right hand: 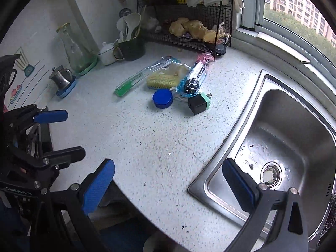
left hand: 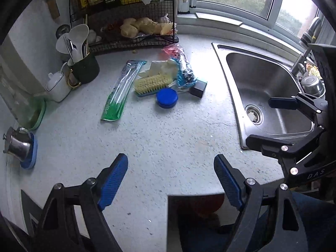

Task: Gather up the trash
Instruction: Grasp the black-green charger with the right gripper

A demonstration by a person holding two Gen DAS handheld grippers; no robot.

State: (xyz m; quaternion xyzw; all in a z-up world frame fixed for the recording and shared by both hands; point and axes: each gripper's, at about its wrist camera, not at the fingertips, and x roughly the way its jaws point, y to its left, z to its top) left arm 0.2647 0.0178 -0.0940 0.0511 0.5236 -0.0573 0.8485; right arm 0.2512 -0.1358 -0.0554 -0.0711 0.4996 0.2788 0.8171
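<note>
**Countertop inspection: litter cluster unhandled, both grippers empty**

The left gripper [left hand: 171, 166] is seen with its blue pads spread wide above bare speckled countertop [left hand: 168, 138]; nothing is held between them. The right gripper [right hand: 168, 172] is likewise spread and empty, one finger over the counter edge, the other over the corner of the steel sink [right hand: 294, 109]. Each gripper is also visible at the edge of the other's view.

The task items are found grouped in the middle of the counter, well apart from both grippers: a green-ended clear toothbrush package [left hand: 121, 88], a yellow-bristled scrub brush [left hand: 153, 84] with crumpled white paper [left hand: 161, 68] behind it, a blue round lid [left hand: 167, 97] just in front of the brush, a crinkled blue and pink plastic wrapper [left hand: 182, 67], and a black plug adapter with a green face [right hand: 198, 103] beside the wrapper.

Behind the cluster a black wire rack [left hand: 134, 21] holding ginger is noted. Yellow packets on its top shelf carry print that cannot be read with certainty. The lettering "GenRobot.AI" is legible on the left gripper body in the right wrist view; "DAS" is legible on the right gripper in the left wrist view.
</note>
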